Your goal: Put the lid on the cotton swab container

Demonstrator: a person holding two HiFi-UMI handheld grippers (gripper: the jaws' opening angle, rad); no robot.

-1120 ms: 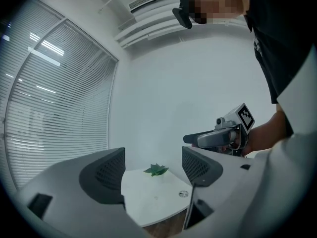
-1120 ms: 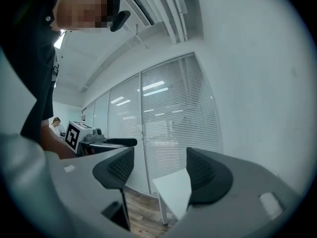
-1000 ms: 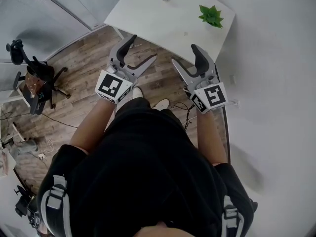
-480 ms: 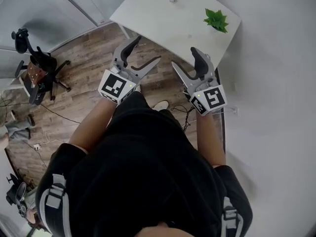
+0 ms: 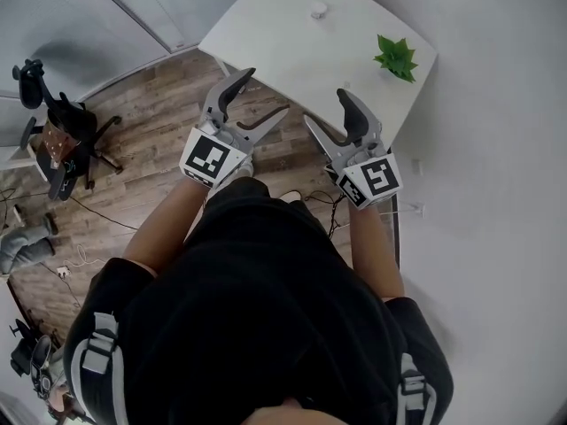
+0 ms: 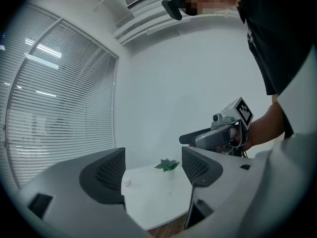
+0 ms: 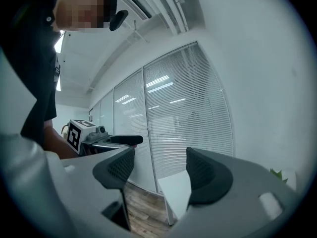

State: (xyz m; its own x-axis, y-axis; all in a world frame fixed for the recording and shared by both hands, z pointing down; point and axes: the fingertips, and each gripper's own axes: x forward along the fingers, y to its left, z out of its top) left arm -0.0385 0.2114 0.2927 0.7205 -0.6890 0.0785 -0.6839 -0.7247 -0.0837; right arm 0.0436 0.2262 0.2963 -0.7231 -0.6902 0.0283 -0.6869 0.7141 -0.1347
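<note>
Head view: my left tool (image 5: 266, 93) and right tool (image 5: 324, 107) are both over the wood floor (image 5: 151, 140), just short of the tabletop's (image 5: 266, 34) near edge. Open floor on my left; an office chair (image 5: 62, 122) stands well off to that side. Both forearms reach forward, tools side by side with tips angled toward each other. A small white container (image 5: 318, 9) sits on the far part of the tabletop, apart from the plant (image 5: 396, 57) by the right corner. Too small to tell any lid.

Left gripper view: jaws spread, nothing between them. The tabletop shows through the gap, with the container and plant on it. My right tool sticks in from the right.

Right gripper view: jaws spread, empty. Only a tabletop corner, floor and blinds (image 7: 188, 113) show. The container is not in this view; my left tool is at the left.
</note>
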